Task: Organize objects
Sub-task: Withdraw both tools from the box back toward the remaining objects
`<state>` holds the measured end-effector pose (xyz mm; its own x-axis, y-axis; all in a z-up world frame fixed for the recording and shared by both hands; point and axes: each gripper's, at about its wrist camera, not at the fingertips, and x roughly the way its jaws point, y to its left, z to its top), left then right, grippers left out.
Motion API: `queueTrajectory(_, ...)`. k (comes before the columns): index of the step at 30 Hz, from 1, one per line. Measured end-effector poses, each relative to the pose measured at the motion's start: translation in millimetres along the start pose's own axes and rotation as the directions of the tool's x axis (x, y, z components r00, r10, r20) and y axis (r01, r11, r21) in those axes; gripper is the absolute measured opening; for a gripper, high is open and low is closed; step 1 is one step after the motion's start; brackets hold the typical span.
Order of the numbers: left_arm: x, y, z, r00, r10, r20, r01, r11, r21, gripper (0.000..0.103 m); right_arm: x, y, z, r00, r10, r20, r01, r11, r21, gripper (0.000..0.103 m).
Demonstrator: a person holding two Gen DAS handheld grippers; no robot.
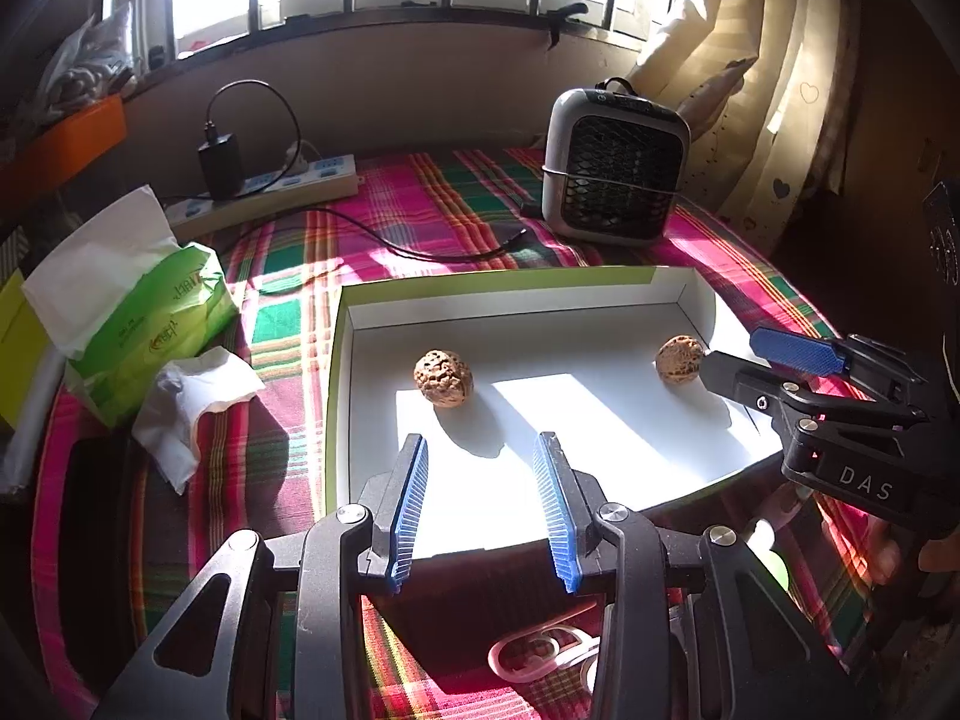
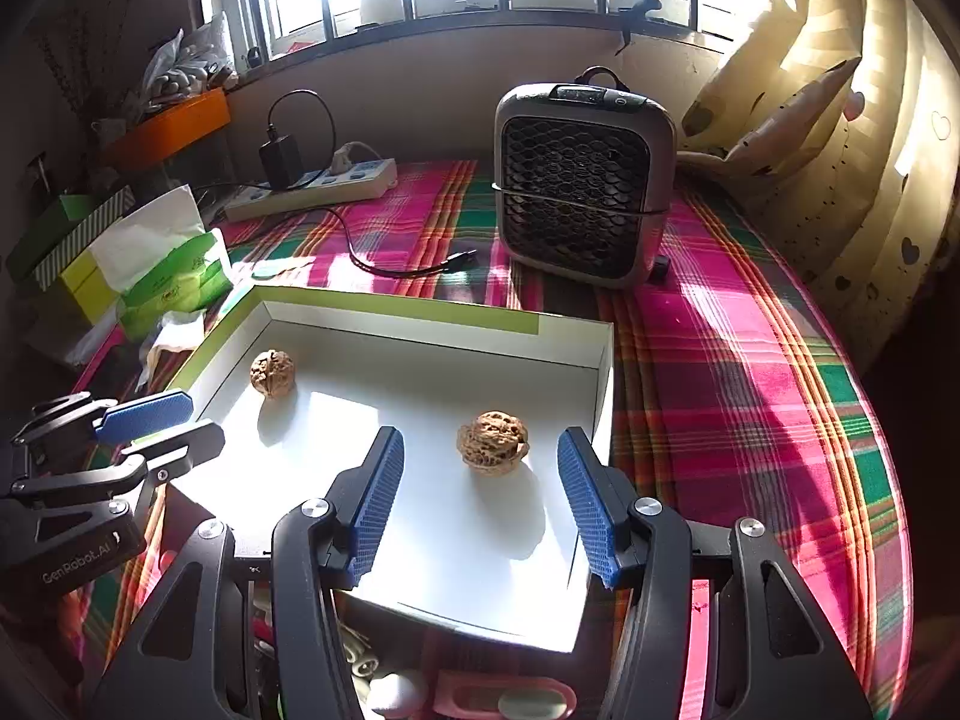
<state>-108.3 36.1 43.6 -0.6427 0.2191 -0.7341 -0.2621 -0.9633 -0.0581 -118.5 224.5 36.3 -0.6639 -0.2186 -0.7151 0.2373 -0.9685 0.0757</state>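
Two wrinkled brown walnuts, left walnut [image 1: 443,378] & right walnut [image 2: 492,441], already sit well apart inside the shallow white cardboard tray w/ green rim [image 1: 345,324]; each looks a bit wider than tall, long axis approx left-right, seam direction hard to tell. Left gripper [image 1: 483,504] and right gripper [image 2: 480,498] are both released, nothing between the blue pads, each hovering at the near side of its nut. Placing looks done; what else needs organizing I can't tell, tho a crumpled white tissue [image 1: 192,402] lies left of the tray on the pink-green plaid cloth [image 2: 750,390].
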Motion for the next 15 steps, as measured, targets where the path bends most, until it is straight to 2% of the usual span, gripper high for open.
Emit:
queueTrajectory(9, -30, -2, -25, 0.999, -0.033, 0.027, 0.034, 0.999, -0.021, 0.034, -34, 2, -21, 0.998, 0.036, 0.046, -0.037, 0.999, 0.023, 0.055)
queueTrajectory(15, -46, -8, -48, 0.998, -0.064, 0.03, 0.065, 0.998, -0.022, 0.034, -47, 7, -42, 0.999, 0.02, 0.047, -0.02, 1.0, -0.001, 0.055)
